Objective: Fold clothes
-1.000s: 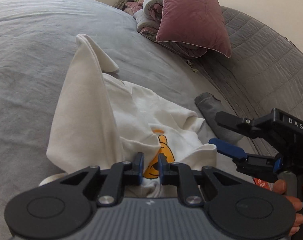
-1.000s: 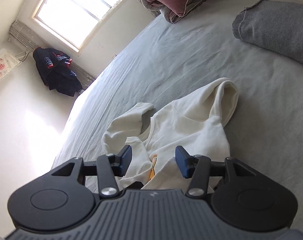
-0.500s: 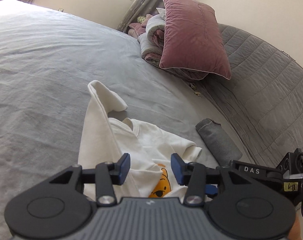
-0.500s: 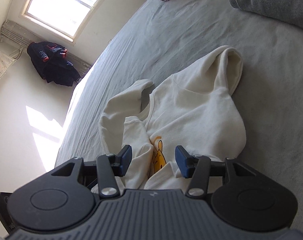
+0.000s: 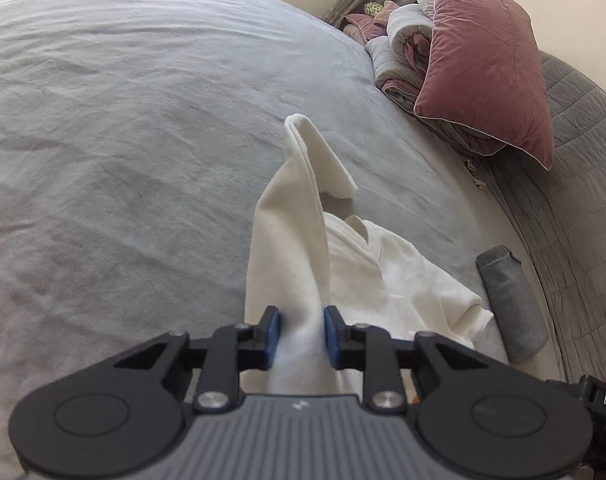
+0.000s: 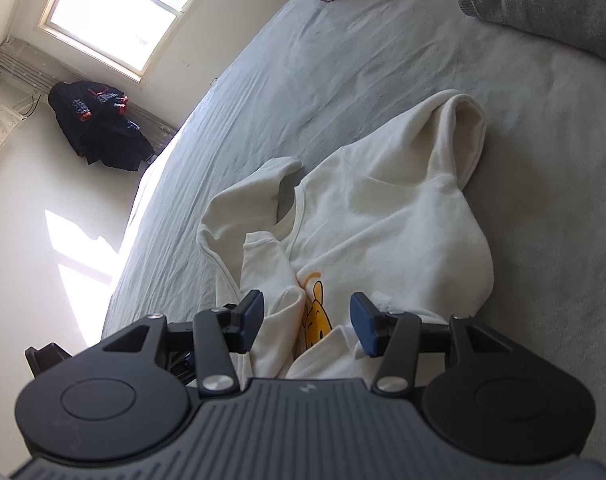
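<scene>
Cream sweatshirt lies mid-frame on the grey bed, running toward the upper right. Left gripper spread around a fold; right gripper spread, and only its view shows the bear print.

We see our left tongs parted around a fold of the white top, which lies on the grey bed. Beyond the top is a pink pillow. Just beside the top lies a rolled grey cloth.
</scene>
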{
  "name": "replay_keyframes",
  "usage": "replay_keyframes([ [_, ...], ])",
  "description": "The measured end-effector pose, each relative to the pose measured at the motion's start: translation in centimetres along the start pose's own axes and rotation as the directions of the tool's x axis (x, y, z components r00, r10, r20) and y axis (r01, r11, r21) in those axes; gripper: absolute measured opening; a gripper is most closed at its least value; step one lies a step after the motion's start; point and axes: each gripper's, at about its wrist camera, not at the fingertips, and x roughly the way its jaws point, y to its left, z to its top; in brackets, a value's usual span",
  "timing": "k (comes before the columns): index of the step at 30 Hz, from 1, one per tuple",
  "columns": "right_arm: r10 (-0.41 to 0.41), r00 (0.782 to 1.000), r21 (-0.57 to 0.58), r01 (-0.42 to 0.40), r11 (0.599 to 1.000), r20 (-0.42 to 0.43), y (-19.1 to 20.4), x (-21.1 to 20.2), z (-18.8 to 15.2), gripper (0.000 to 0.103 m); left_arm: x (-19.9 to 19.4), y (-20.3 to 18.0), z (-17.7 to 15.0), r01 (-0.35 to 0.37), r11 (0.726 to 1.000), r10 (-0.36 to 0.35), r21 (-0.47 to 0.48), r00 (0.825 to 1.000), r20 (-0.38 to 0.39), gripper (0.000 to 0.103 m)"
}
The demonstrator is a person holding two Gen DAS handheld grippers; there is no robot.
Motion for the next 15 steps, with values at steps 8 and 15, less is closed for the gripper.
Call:
replay_keyframes([
  [8, -0.008, 1.0, 0.0, 0.008, 1.0, 0.013, 0.2, 0.0, 0.2, 0.053, -2.9, 0.5, 3.1, -0.111, 0.994, 0.109, -0.001, 0.975, 0.193, 0.005],
  [15, -0.016, 1.0, -0.015, 0.016, 1.0, 0.013, 0.4, 0.2, 0.0, 0.053, -5.7, 2.5, 8.4, -0.251, 0.967, 0.224, 0.034, 0.91, 0.35, 0.004],
])
